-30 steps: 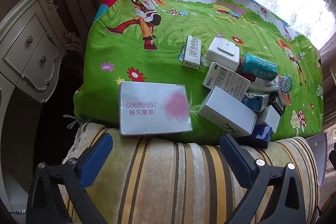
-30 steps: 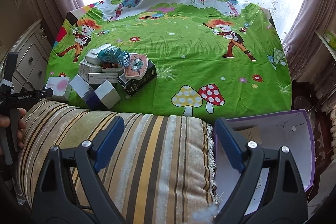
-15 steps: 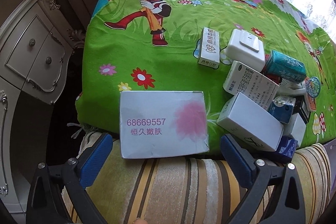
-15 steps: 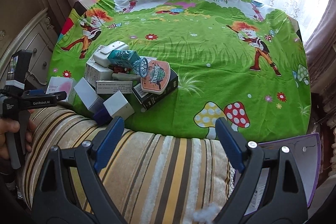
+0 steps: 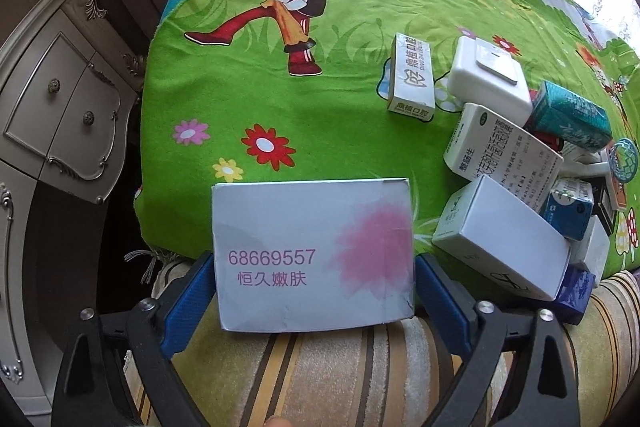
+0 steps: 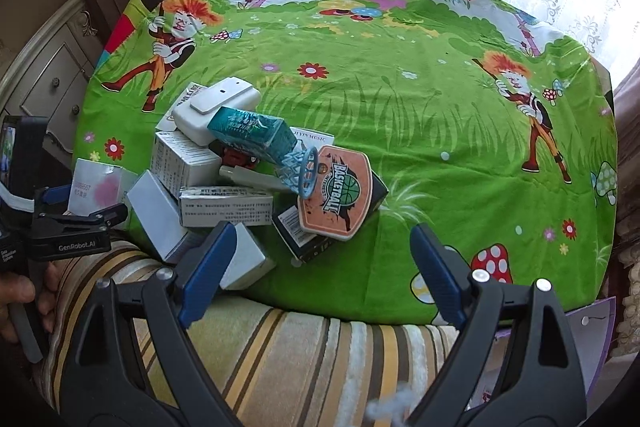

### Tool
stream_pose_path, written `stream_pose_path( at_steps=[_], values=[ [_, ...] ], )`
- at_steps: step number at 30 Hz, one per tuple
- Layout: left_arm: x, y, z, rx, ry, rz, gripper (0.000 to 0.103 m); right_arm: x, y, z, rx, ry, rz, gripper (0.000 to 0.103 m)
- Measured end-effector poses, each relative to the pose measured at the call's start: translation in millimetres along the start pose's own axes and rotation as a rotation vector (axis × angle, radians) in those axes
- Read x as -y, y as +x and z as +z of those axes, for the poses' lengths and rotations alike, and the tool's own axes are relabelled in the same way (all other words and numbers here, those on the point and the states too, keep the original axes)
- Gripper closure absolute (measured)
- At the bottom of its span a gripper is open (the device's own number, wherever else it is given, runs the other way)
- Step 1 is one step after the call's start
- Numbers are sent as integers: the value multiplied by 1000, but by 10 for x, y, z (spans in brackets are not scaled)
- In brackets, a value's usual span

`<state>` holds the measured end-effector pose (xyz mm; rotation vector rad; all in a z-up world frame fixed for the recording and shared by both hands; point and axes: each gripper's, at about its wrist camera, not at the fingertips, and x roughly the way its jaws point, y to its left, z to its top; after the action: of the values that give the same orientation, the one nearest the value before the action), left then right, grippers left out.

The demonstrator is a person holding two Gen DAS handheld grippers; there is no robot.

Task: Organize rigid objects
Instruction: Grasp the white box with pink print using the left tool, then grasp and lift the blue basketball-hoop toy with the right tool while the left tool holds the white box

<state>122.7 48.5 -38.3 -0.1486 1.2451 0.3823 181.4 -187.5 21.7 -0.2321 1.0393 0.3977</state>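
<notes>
A white box with a pink flower and purple digits [image 5: 316,251] lies at the near edge of the green cartoon cloth [image 5: 320,107]. My left gripper [image 5: 316,301] is open, its blue pads on either side of the box's near end, close to its sides. To the right lies a pile of boxes: a white box [image 5: 500,243], a medicine box [image 5: 504,155], a teal box [image 5: 572,115], a white switch [image 5: 488,79]. My right gripper [image 6: 316,275] is open and empty, just short of the pile [image 6: 224,163], where a basketball-hoop toy [image 6: 336,195] lies.
A striped cushion [image 6: 280,359] runs along the table's near edge under both grippers. A cream drawer cabinet [image 5: 60,107] stands left of the table. A purple-edged carton [image 6: 592,319] sits low at the right. Curtains and a bright window are behind.
Both grippers have moved forward toward the table. The left gripper's pads now flank the flower box, which was ahead of them before. The right gripper has come nearer the pile.
</notes>
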Motion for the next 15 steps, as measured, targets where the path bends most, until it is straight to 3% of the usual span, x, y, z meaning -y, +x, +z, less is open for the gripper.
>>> stream_pose_path(
  at_steps=[9,15],
  values=[
    [-52,-123,-72,40,-14,-14,10,-90,208,199,12,-18,-54,15],
    [-102,-239,-115,76,-35,-26,10,-107,383,247,-20,-19,-72,40]
  ],
)
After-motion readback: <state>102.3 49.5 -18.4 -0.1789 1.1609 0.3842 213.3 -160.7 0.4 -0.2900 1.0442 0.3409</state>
